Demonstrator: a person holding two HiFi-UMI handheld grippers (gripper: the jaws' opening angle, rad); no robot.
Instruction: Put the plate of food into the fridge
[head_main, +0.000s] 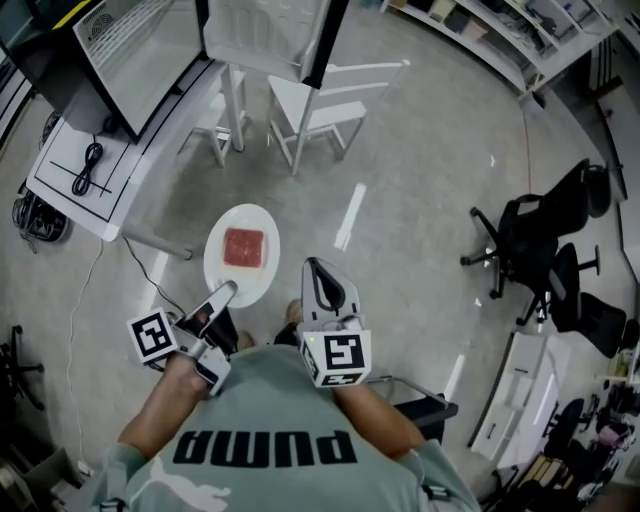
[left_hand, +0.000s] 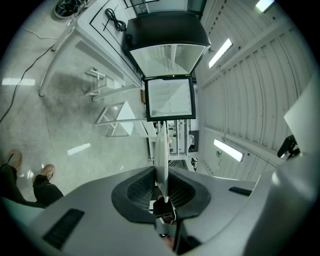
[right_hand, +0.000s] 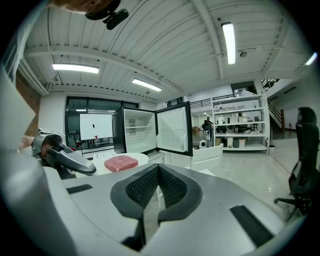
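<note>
Left claw (head_main: 222, 293) clamped plate (head_main: 240, 288) rim. Left gripper view showed plate edge-on, meat hidden; head view showed meat (head_main: 244, 247) on top. Right claw (head_main: 317, 269) closed, empty.

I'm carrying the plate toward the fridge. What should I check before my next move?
1. Left gripper clamped on the plate rim: ok.
2. Food in the plate's middle, plate roughly level: ok.
3. Fridge door open: ok.
4. Right gripper shut and empty, free to help: ok.
5. White chair clear of the route: cannot tell.
6. Free shelf space inside: cannot tell, too small to see.
</note>
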